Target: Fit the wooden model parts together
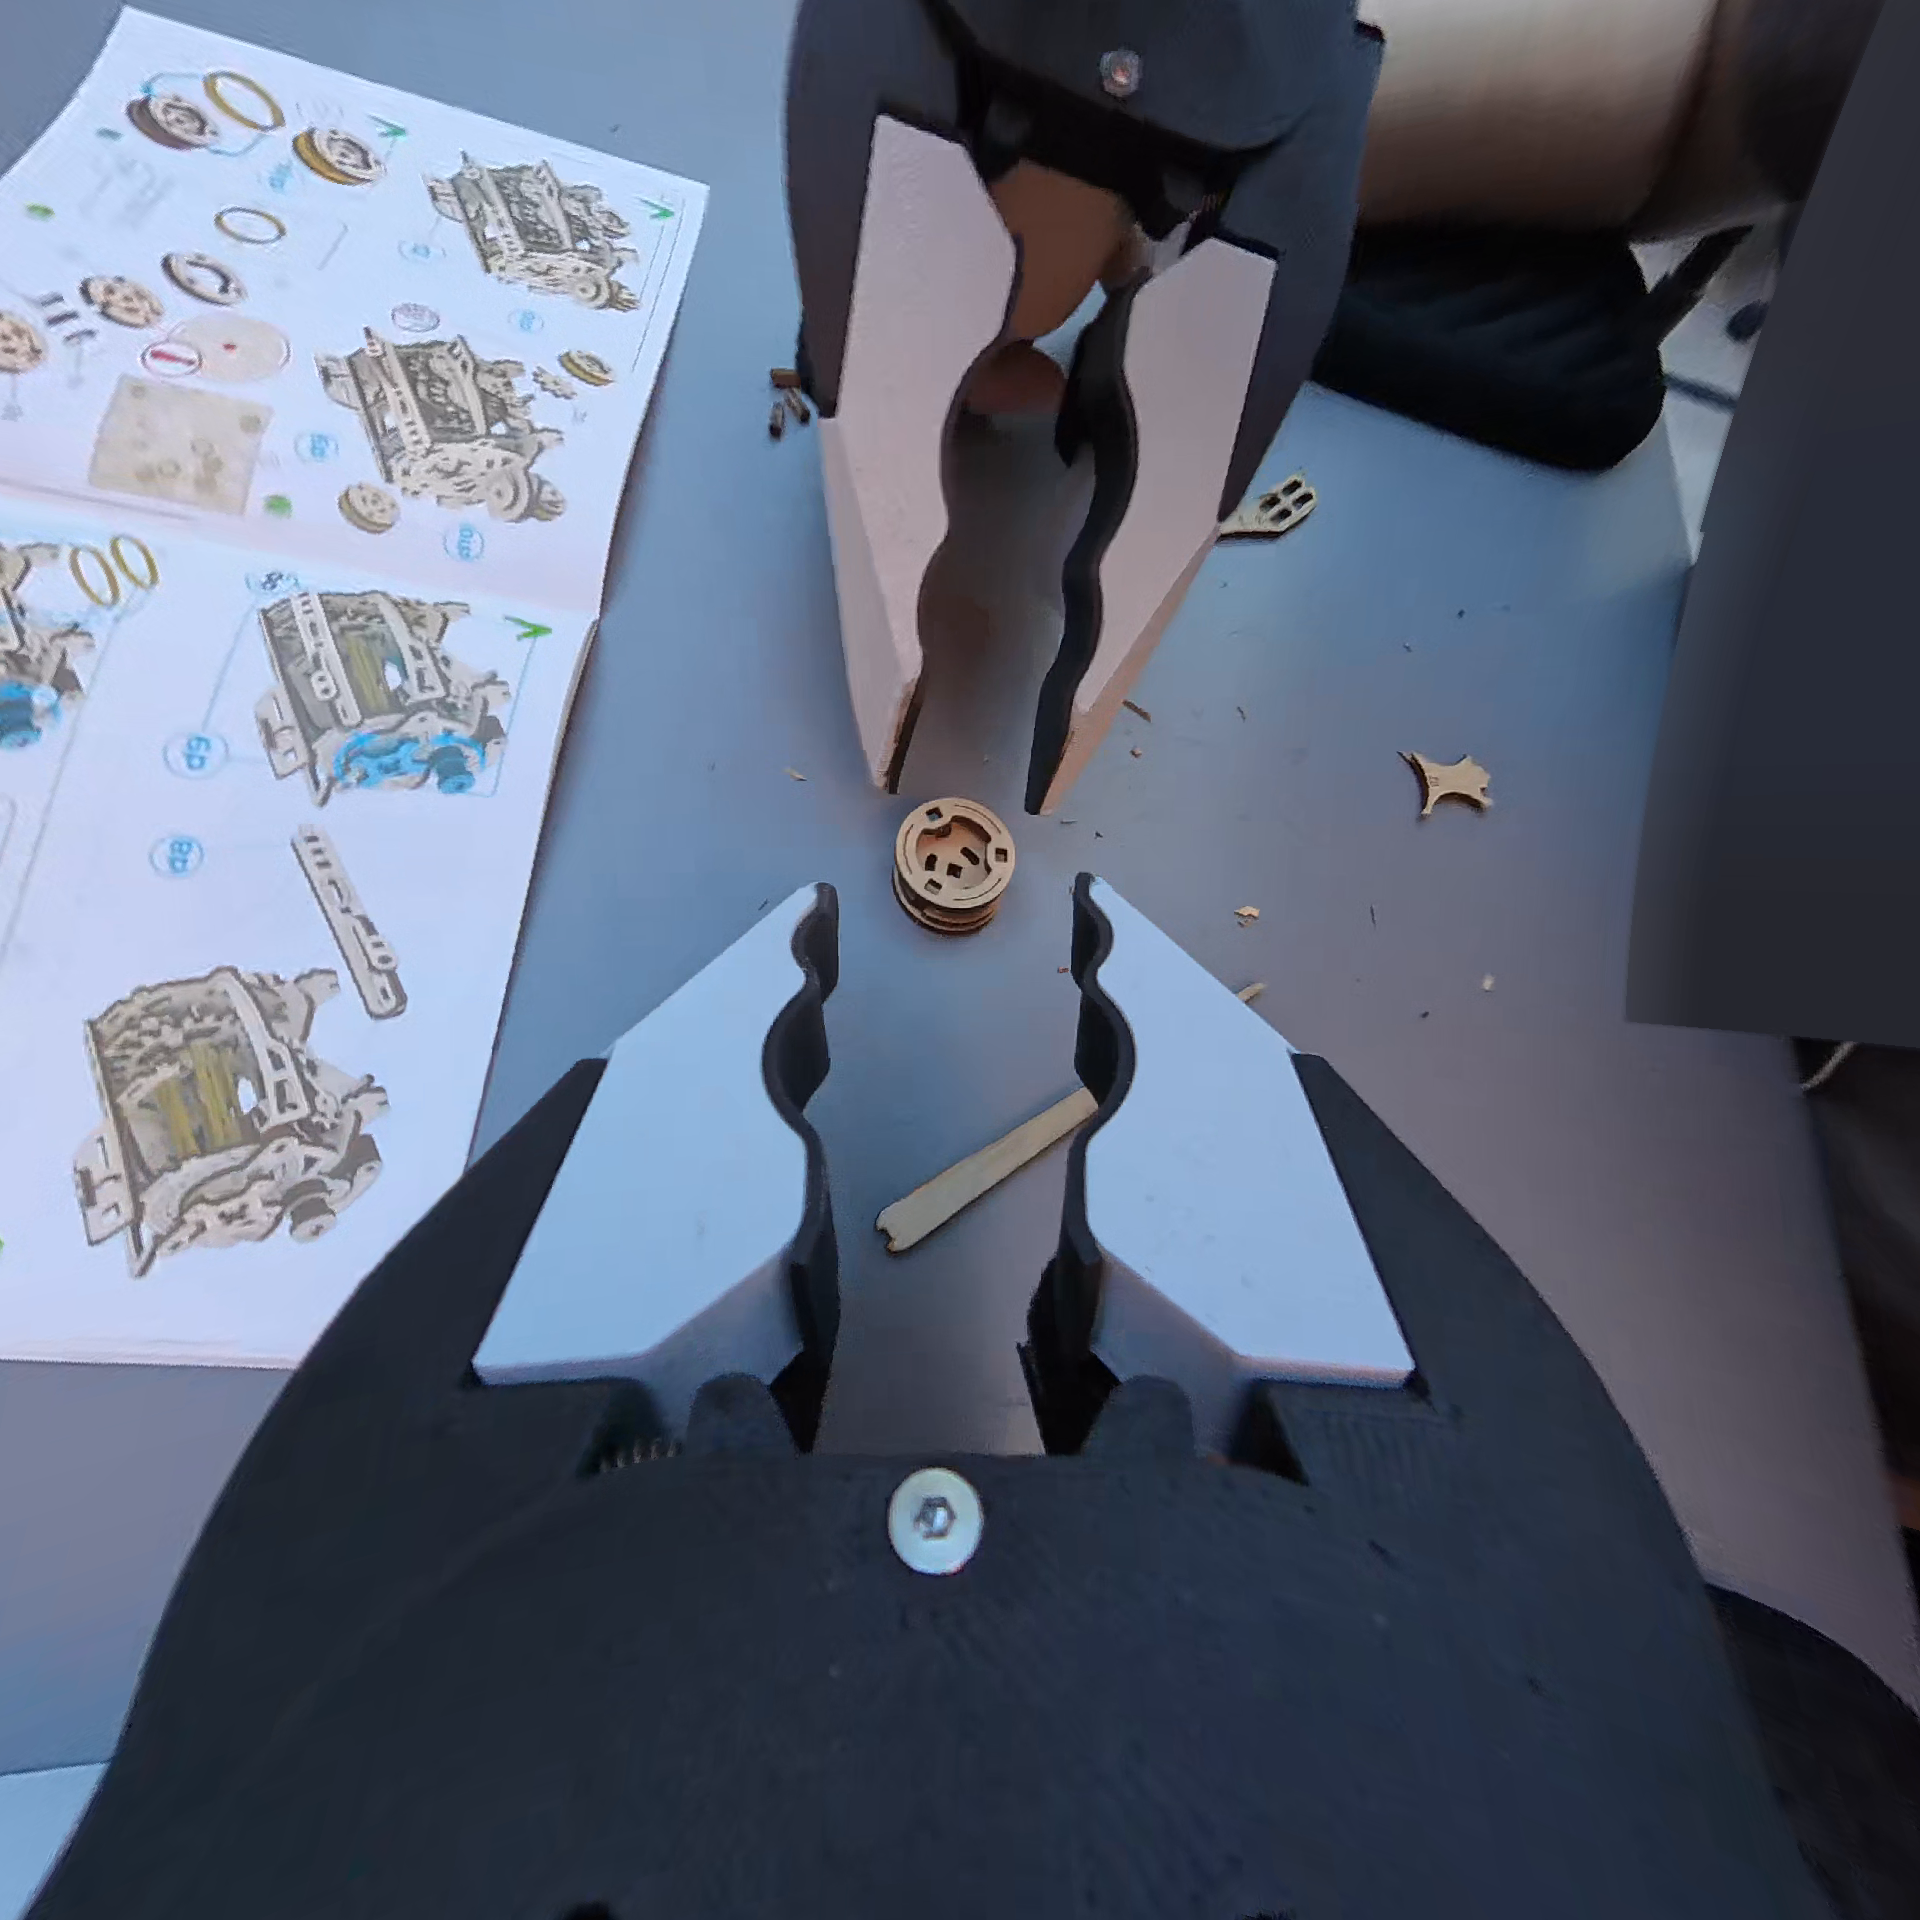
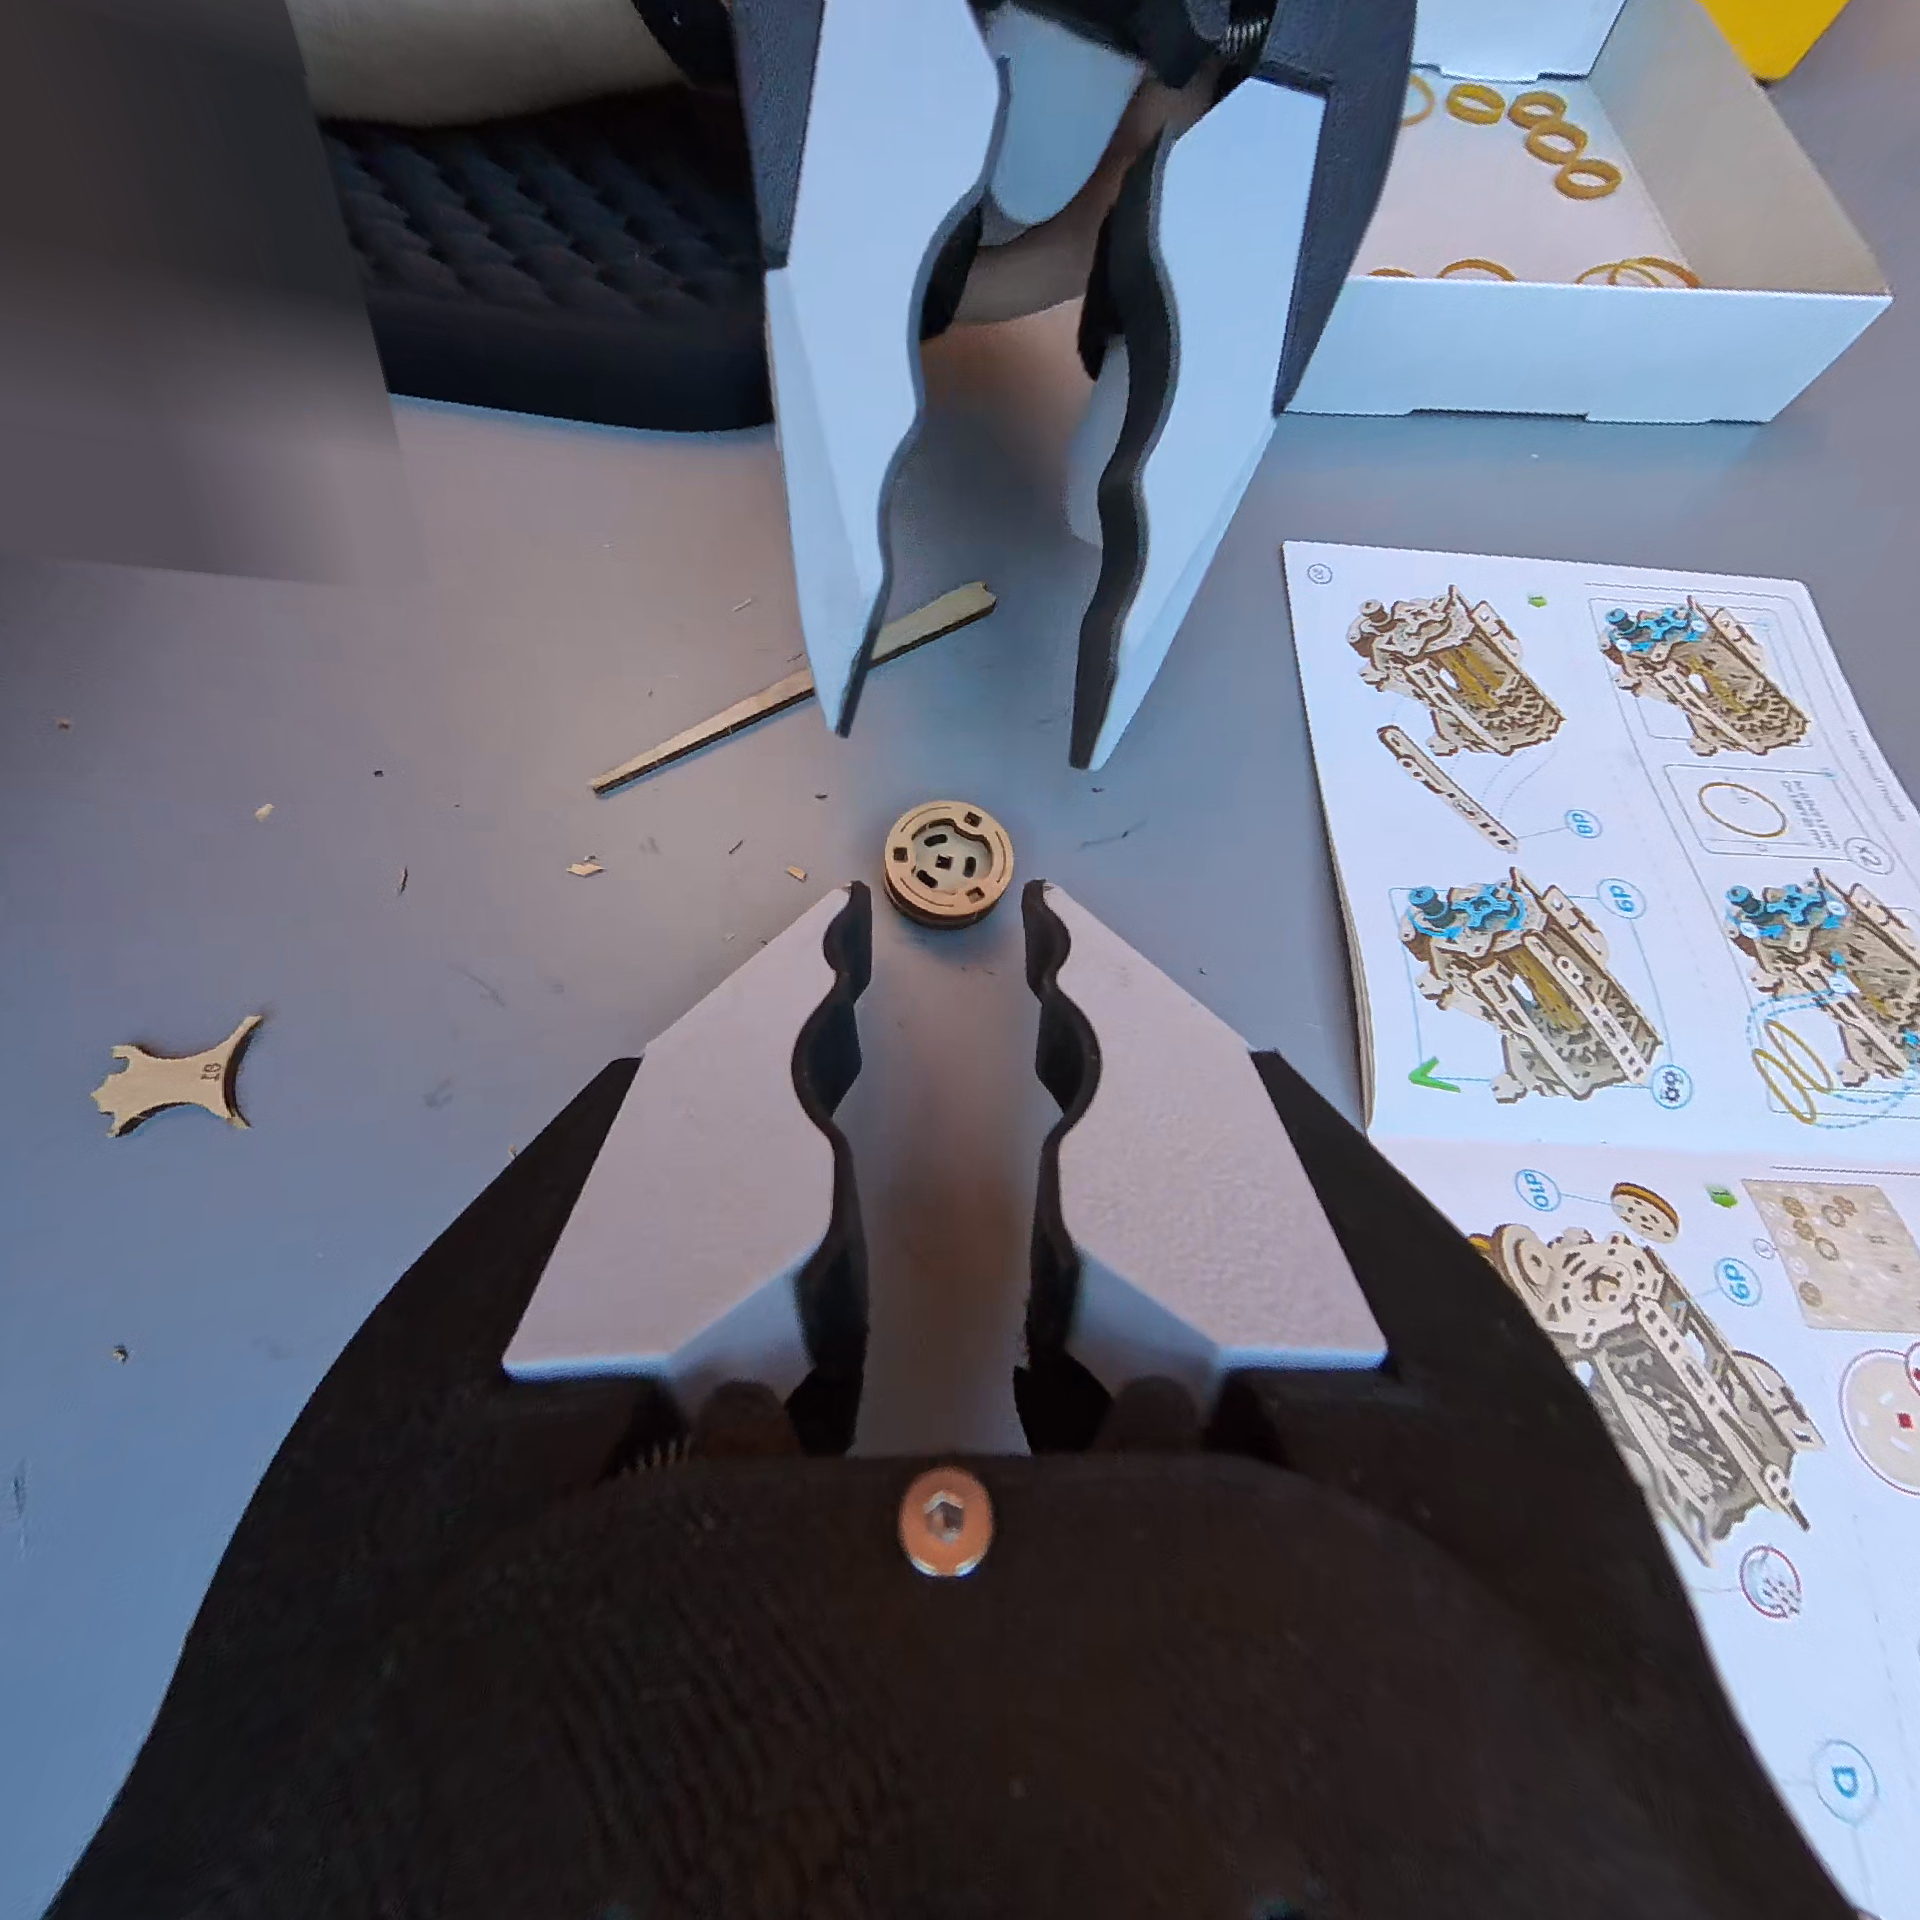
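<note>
We hold the left gripper (image 1: 954, 894) and right gripper (image 2: 945, 899) facing each other, both spread apart and empty, so the stacked wooden wheel (image 1: 953, 864) lying flat on the grey table (image 1: 1351, 1039) sits untouched between their tips, ready for a pinch.

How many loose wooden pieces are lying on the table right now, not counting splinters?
4. The round wheel stack between both grippers; a flat stick under the left gripper; a star-shaped offcut; a lattice piece partly hidden behind the right gripper. Others may be hidden.
</note>
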`<state>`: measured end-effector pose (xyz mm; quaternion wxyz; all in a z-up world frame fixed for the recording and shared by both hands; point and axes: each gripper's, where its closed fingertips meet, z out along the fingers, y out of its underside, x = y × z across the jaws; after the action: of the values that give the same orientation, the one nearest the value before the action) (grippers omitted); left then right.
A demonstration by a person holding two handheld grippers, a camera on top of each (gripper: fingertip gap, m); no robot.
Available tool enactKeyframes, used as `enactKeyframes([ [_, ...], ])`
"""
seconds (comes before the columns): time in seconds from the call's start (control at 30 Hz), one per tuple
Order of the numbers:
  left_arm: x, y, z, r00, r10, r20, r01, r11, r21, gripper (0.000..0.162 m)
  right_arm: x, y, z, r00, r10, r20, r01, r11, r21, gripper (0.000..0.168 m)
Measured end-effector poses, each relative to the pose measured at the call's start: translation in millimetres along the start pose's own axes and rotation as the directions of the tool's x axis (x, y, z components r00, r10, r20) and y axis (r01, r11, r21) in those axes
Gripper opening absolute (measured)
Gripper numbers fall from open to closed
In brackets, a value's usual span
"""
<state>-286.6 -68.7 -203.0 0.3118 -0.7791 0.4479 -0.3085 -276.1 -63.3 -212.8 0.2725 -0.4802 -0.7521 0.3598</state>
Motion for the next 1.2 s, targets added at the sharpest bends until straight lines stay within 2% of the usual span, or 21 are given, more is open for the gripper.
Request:
enactKeyframes([
  [0.17,1,12,16,0.997,0.067,0.035,-0.063,0.994,-0.093,0.044,-2,-4,4,0.998,0.048,0.036,-0.049,0.998,0.031,0.027],
  [0.77,-5,11,20,0.991,0.104,0.083,-0.097,0.992,-0.077,0.031,0,0,5,0.999,0.028,0.023,-0.028,1.000,0.007,0.021],
  [1.2,-4,10,21,0.990,0.108,0.086,-0.102,0.992,-0.073,0.031,-1,0,5,1.000,0.019,0.016,-0.019,1.000,0.008,0.019],
])
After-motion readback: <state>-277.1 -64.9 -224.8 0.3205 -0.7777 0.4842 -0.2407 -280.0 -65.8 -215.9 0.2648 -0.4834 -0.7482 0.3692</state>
